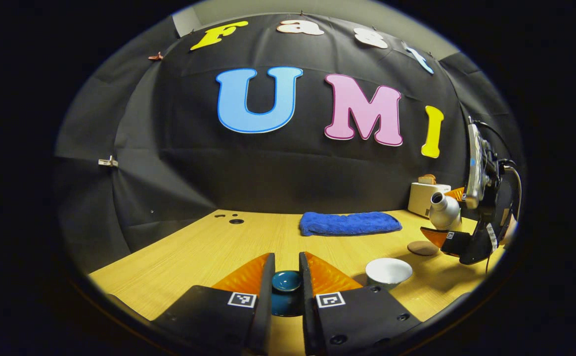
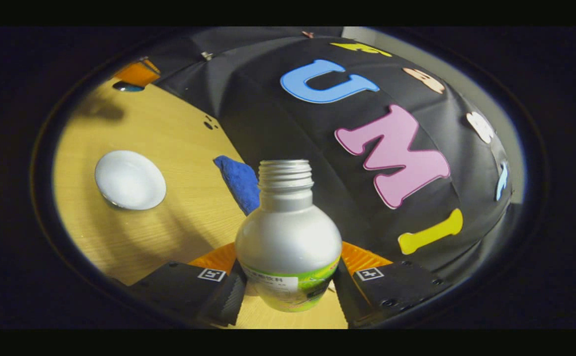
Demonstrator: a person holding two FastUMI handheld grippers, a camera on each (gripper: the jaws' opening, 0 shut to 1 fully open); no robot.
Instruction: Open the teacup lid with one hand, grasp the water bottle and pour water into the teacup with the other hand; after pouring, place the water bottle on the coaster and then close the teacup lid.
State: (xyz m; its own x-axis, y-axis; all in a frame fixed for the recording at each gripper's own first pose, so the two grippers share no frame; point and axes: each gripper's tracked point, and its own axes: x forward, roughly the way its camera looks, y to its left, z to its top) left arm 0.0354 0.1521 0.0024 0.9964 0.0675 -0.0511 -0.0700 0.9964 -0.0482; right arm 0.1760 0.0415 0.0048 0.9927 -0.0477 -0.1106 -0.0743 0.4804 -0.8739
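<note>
Holding the lid off, bottle tipped toward the cup

Left gripper [image 1: 287,277] pinched tight on the blue teacup lid [image 1: 287,281], low over the wooden table [image 1: 179,257]. Right gripper [image 2: 288,289] clamped round the silver water bottle [image 2: 288,232], uncapped, tilted, up off the table. White teacup [image 1: 388,272] open, coaster [image 1: 422,247] just behind it, blue towel [image 1: 349,223] further back.

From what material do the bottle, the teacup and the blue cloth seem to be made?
Bottle: probably metal or silver-coated plastic, with a satin grey sheen and threaded neck. Teacup: likely glazed ceramic, smooth glossy white. Blue cloth: soft terry-like fabric with a fuzzy, ribbed pile.
</note>
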